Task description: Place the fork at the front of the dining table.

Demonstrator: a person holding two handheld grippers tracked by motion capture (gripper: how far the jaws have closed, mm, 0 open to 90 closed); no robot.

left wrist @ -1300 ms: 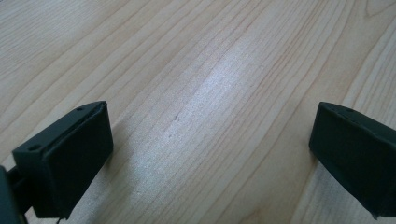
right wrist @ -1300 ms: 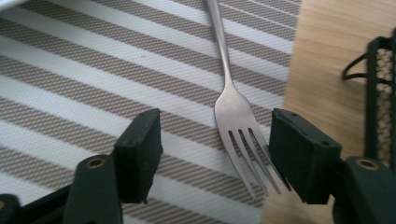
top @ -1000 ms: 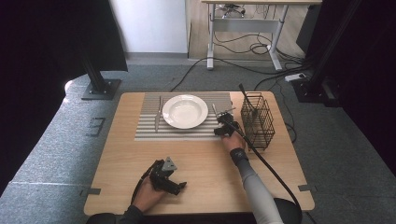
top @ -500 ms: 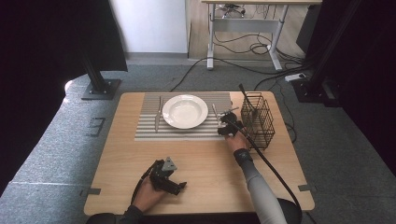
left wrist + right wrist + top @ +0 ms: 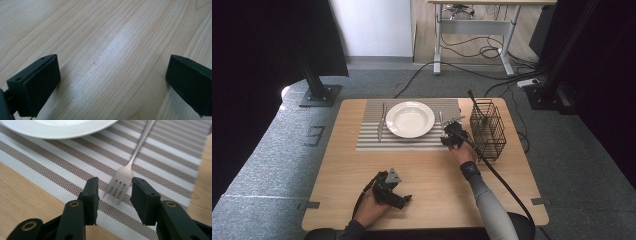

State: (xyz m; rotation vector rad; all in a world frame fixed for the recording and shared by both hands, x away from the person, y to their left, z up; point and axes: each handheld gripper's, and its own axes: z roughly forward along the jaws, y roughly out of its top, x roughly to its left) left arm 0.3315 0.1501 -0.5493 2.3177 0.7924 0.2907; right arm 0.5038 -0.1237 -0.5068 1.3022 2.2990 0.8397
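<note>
Even overhead light, dark surrounds, pale glare on the table (image 5: 117,47), blurred fork (image 5: 120,183) tines.

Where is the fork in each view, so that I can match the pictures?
High view: the fork lies on the striped mat, right of the plate, just beyond the right gripper.
Left gripper view: bare wood between open jaws; no fork.
Right gripper view: centre, tines between the open jaws, handle running up.
Shared landmark: the plate's rim, top left in the right gripper view.
</note>
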